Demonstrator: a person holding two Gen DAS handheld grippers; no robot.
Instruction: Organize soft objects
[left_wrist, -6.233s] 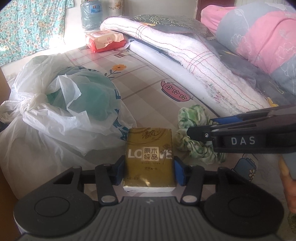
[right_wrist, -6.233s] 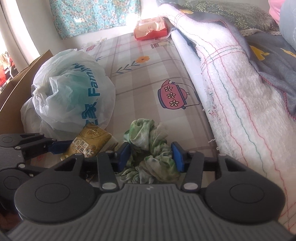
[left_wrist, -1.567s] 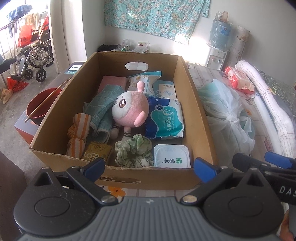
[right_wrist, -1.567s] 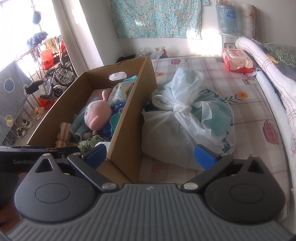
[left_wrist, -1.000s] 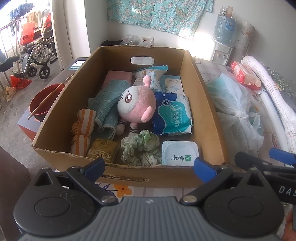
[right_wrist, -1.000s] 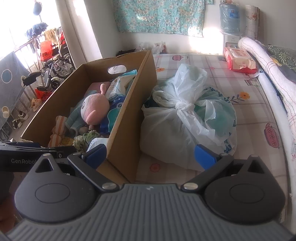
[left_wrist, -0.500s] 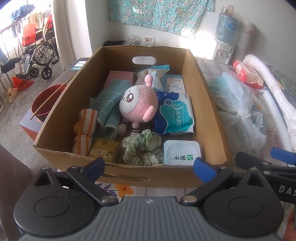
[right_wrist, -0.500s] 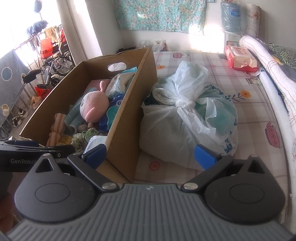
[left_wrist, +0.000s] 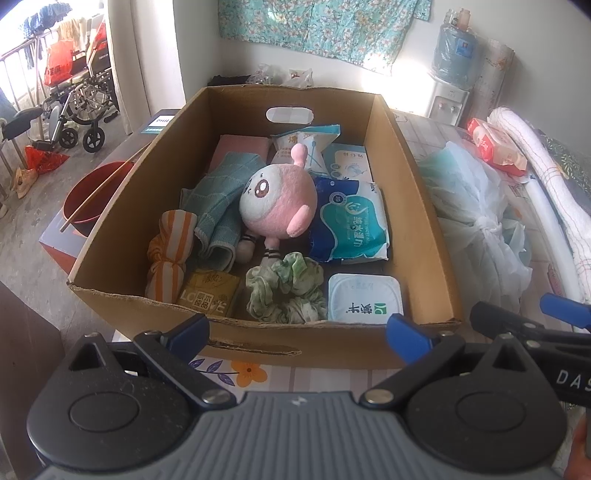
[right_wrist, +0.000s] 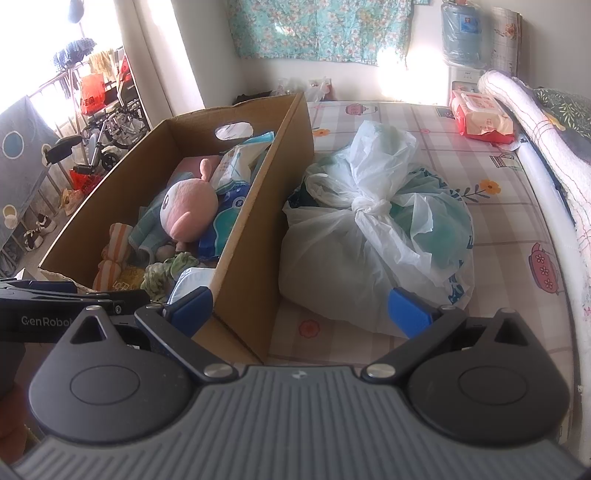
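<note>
An open cardboard box (left_wrist: 413, 177) stands on the bed and also shows in the right wrist view (right_wrist: 258, 229). In it lie a pink plush toy (left_wrist: 277, 206), a green scrunchie (left_wrist: 286, 291), a gold tissue pack (left_wrist: 208, 293), an orange striped cloth (left_wrist: 170, 254), a teal towel (left_wrist: 218, 206) and blue wipe packs (left_wrist: 349, 225). My left gripper (left_wrist: 299, 332) is open and empty, just in front of the box's near wall. My right gripper (right_wrist: 299, 306) is open and empty, beside the box's near right corner.
A knotted white plastic bag (right_wrist: 376, 232) lies right of the box. A red tissue pack (right_wrist: 482, 116) and rolled bedding (right_wrist: 554, 147) lie at the far right. A red bowl with chopsticks (left_wrist: 92, 195) sits left of the box, a wheelchair (left_wrist: 70, 110) beyond.
Earlier the grippers held the gold tissue pack and green scrunchie on the bed; both now lie in the box. Over the last second both grippers stayed open and barely shifted.
</note>
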